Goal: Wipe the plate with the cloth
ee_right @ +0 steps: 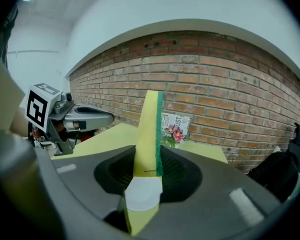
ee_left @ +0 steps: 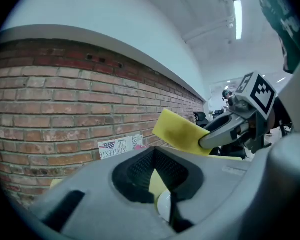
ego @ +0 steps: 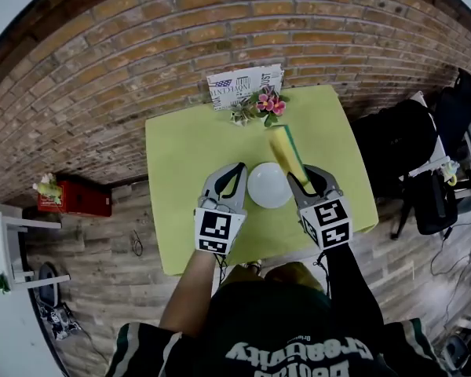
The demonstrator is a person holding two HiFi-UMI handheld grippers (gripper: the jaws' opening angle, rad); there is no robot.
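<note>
A small white plate (ego: pixel 269 185) lies on the lime-green table (ego: pixel 188 148), between my two grippers. My right gripper (ego: pixel 304 177) is at the plate's right rim, shut on a yellow sponge with a green scouring face (ego: pixel 285 151). The sponge sticks out forward past the plate toward the far edge. In the right gripper view the sponge (ee_right: pixel 149 134) stands on edge between the jaws, with the plate (ee_right: pixel 144 194) below. My left gripper (ego: pixel 239 166) is just left of the plate, shut and holding nothing. I cannot tell whether it touches the rim. The left gripper view shows the sponge (ee_left: pixel 182 131) in the other jaws.
A printed card (ego: pixel 243 85) and a small pot of pink flowers (ego: pixel 265 104) stand at the table's far edge against the brick wall. A red box (ego: pixel 74 197) sits on the floor to the left. Black bags and a chair (ego: pixel 408 144) crowd the right side.
</note>
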